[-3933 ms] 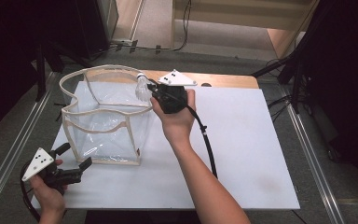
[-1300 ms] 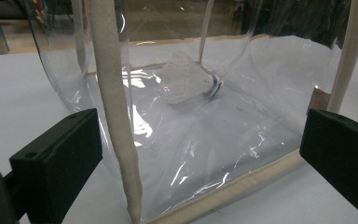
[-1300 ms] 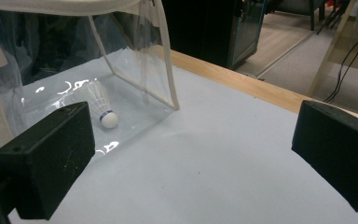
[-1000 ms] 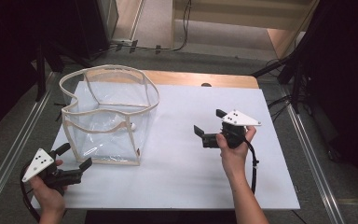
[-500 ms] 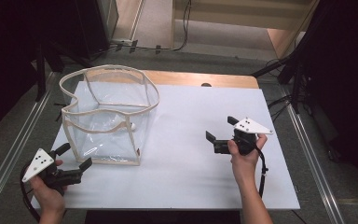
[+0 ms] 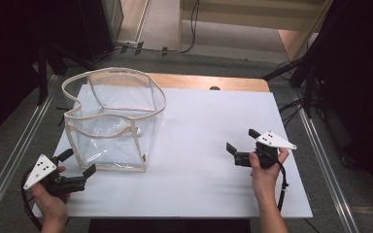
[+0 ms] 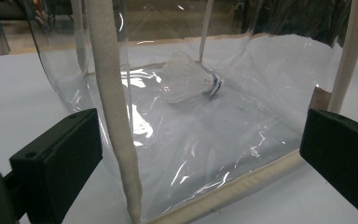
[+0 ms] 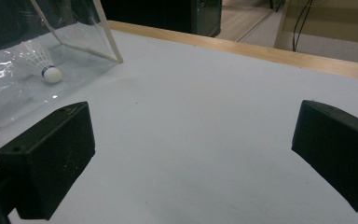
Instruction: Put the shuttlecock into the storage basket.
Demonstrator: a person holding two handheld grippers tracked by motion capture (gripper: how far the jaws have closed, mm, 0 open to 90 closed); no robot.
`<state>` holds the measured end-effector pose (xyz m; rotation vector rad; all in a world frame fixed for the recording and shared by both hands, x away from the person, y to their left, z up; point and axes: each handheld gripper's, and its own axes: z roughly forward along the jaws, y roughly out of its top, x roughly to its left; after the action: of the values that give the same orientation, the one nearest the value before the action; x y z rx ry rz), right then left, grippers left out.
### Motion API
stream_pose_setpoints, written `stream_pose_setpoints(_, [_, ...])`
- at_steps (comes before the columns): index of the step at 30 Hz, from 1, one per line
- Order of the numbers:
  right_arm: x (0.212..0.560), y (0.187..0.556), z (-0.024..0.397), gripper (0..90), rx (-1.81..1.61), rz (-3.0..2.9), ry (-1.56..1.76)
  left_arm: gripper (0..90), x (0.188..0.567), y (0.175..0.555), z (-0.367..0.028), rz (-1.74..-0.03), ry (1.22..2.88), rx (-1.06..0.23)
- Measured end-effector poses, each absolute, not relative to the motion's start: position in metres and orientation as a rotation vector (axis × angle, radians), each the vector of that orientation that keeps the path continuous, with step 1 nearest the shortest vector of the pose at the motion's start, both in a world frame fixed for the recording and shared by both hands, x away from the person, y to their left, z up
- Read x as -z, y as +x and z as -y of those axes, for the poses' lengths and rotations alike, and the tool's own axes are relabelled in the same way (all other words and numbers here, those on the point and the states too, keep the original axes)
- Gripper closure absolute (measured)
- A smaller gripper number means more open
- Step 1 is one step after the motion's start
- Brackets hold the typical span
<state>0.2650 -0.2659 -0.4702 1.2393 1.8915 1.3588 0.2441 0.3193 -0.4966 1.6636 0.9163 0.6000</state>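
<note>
Even overhead light (dark surroundings)

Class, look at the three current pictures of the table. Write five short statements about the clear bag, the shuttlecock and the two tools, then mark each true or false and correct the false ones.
1. The shuttlecock lies inside the clear bag. True.
2. The right tool is shut on the shuttlecock. False: its jaws stand open over the bare white tabletop and hold nothing.
3. The left tool is open, near a bottom corner of the bag. True.
4. The bag lies flat and folded. False: it stands up with its mouth open to the top.
5. The bag stands on the person's right side of the table. False: it stands on the left side, close to the left tool.
</note>
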Motion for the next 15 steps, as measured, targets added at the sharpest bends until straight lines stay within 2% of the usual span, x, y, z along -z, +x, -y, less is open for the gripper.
stream_pose_setpoints(15, [0.486,0.250,0.298,0.0,-1.332,-1.868,1.286,0.0,0.497,0.244,-0.319,-0.918,1.666,-0.602])
